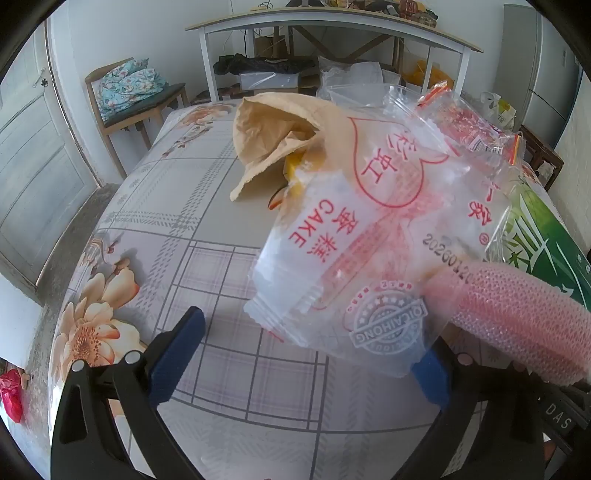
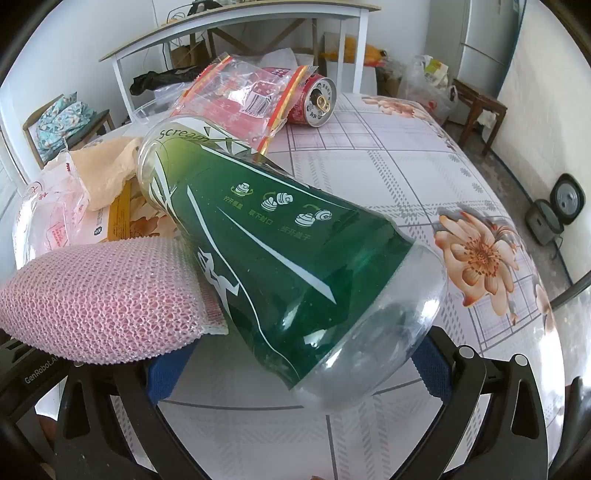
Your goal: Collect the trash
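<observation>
In the left wrist view a clear cake wrapper (image 1: 354,236) with red print lies in front of my left gripper (image 1: 306,354), whose jaws stand wide apart with the wrapper's near edge over the right pad. A pink mesh sponge (image 1: 517,317) lies at the right. A crumpled brown paper bag (image 1: 280,129) lies behind. In the right wrist view a green-labelled clear plastic bottle (image 2: 280,251) lies on its side between the wide-spread pads of my right gripper (image 2: 299,362). The pink sponge (image 2: 103,299) rests beside its left pad. A red can (image 2: 314,99) and a red-printed clear bag (image 2: 247,96) lie farther back.
The table wears a floral checked cloth (image 2: 424,166). A chair with folded bedding (image 1: 136,92) stands at the far left. A white desk (image 1: 332,33) with boxes and bags beneath stands behind. A stool (image 2: 476,107) and a rice cooker (image 2: 554,206) are at the right.
</observation>
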